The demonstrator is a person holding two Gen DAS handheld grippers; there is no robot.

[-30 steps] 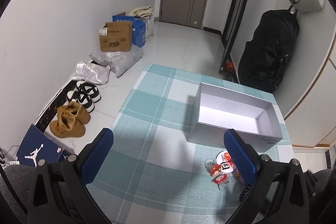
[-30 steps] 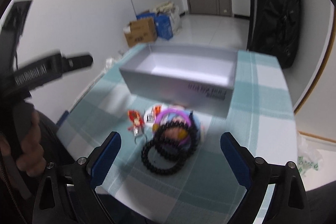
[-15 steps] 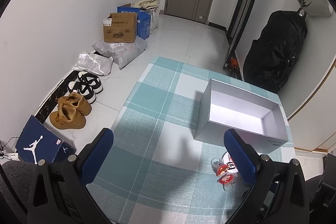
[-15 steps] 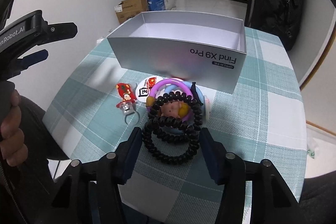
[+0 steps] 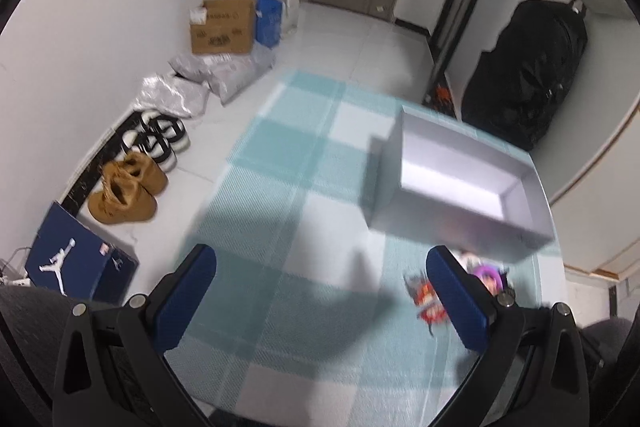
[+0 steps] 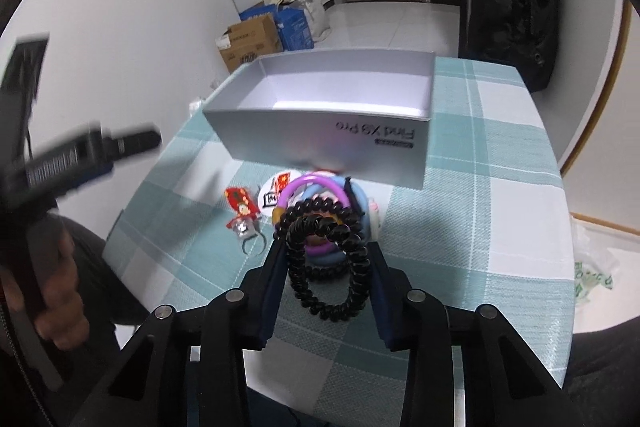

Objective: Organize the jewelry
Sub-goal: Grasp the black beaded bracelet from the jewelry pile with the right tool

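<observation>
Since half a second ago the right claw (image 6: 326, 267) has narrowed its fingers onto the black coil hair tie (image 6: 326, 263) and raised it off the pile, so the loop now hangs pinched between the blue pads, tilted up above the other pieces; the left claw (image 5: 320, 291) has swung, blurring its view, and hovers wide apart over the checked teal surface (image 5: 280, 227) with nothing between its fingers. The surface carries the open grey box (image 6: 340, 115), standing upright with bare white floor inside and "Find X9 Pro" printed on the near wall; just in front of that wall lies the jewelry heap. In it a purple ring band (image 6: 308, 185) overlaps a pale blue band (image 6: 360, 195); a second black coil tie (image 6: 324, 269) lies under the lifted one; a white round badge (image 6: 272, 197) sits to their left; a small red charm (image 6: 240, 205) with a metal clip lies beside the badge, apart from the box.
</observation>
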